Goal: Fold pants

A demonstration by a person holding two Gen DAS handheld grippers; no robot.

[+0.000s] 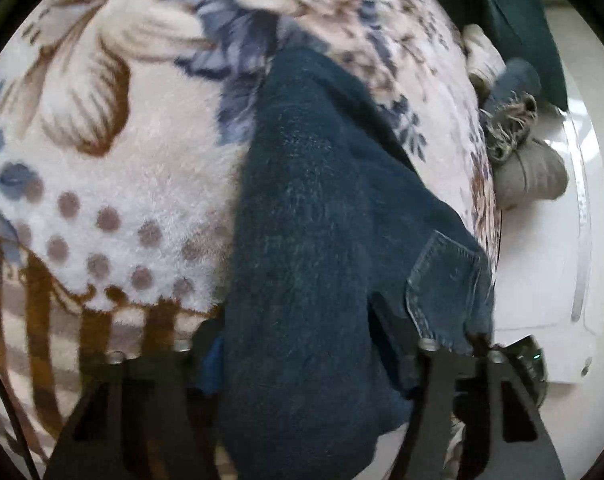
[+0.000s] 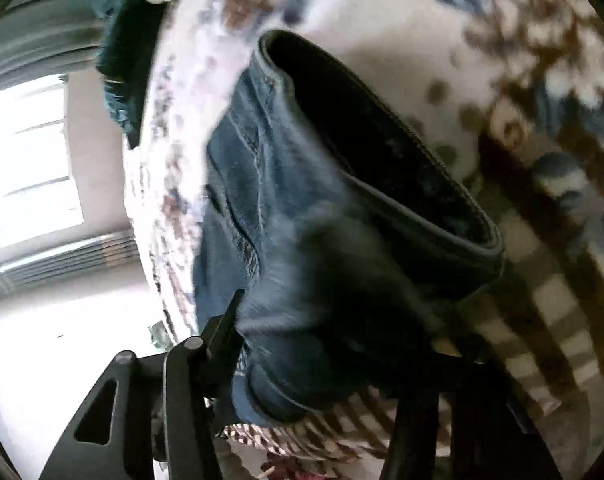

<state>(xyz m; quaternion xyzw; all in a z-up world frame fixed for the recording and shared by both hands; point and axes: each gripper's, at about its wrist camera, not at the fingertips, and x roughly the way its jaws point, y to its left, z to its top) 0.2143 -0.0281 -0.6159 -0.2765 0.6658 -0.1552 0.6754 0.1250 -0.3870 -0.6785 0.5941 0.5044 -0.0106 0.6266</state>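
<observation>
Dark blue denim pants (image 1: 321, 208) lie on a floral fleece blanket (image 1: 114, 152), a back pocket (image 1: 441, 284) showing near the right finger. My left gripper (image 1: 302, 360) holds a thick fold of the denim between its fingers. In the right wrist view the pants (image 2: 302, 240) are bunched with the waistband opening (image 2: 381, 152) gaping upward. My right gripper (image 2: 321, 344) is closed on the bunched denim near the waistband, lifted a little off the blanket (image 2: 501, 80).
A grey slipper (image 1: 529, 176) and a dark green cloth (image 1: 513, 20) lie beyond the blanket's right edge, on a white floor (image 1: 541, 260). A bright window (image 2: 26, 152) and radiator (image 2: 62, 256) are at left in the right wrist view.
</observation>
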